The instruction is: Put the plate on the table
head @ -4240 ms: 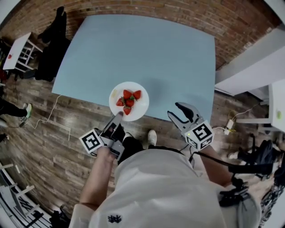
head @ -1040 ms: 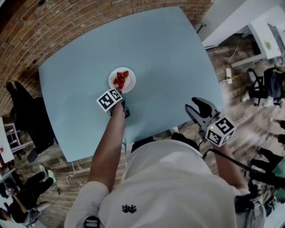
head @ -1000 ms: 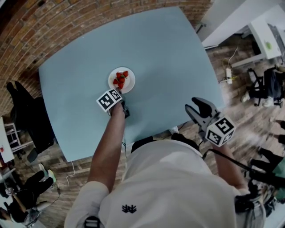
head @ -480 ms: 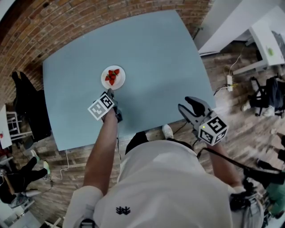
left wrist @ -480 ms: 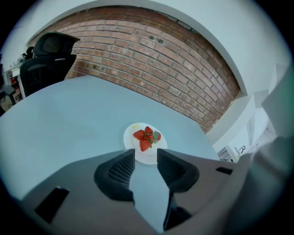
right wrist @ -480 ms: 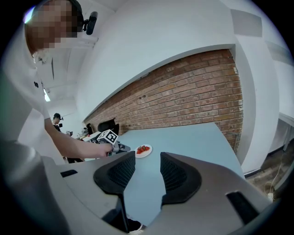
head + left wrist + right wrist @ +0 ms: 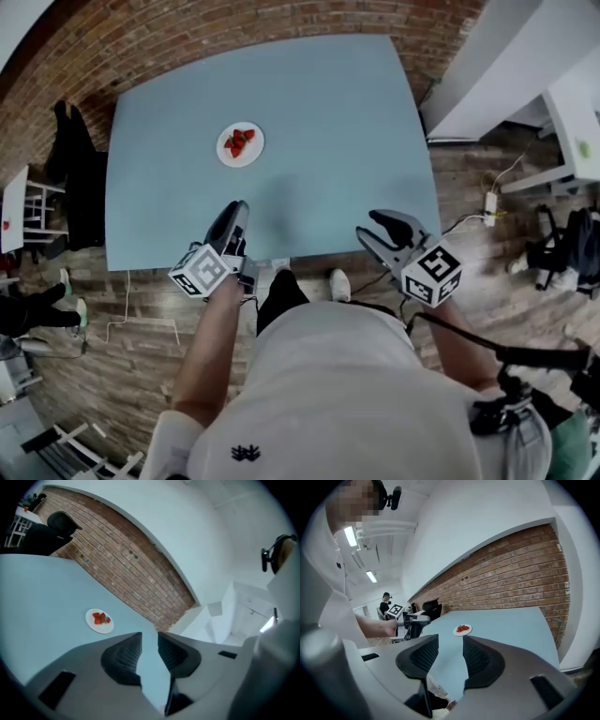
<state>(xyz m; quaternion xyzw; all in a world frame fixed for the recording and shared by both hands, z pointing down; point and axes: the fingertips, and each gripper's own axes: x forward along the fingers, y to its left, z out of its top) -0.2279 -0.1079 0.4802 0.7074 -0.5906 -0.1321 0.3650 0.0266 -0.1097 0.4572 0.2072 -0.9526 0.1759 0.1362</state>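
A white plate point(image 7: 241, 145) with several strawberries rests flat on the light-blue table point(image 7: 328, 122), toward its far left part. My left gripper point(image 7: 238, 210) hovers over the table's near edge, well short of the plate. Its jaws are closing with nothing between them. In the left gripper view the plate point(image 7: 100, 620) lies far ahead and left of the left gripper point(image 7: 149, 637). My right gripper point(image 7: 369, 228) stands open and empty at the near edge, right of the left one. In the right gripper view the plate point(image 7: 462, 629) shows beyond the right gripper point(image 7: 451, 639).
A brick wall runs behind the table. A black chair with dark clothing point(image 7: 80, 169) stands at the table's left. A small white table point(image 7: 19, 211) is farther left, and white furniture point(image 7: 572, 122) at the right. Cables lie on the wooden floor.
My left gripper has drawn back from the plate to the table's near edge. The plate stays on the table. The right gripper has kept its place at the near edge.
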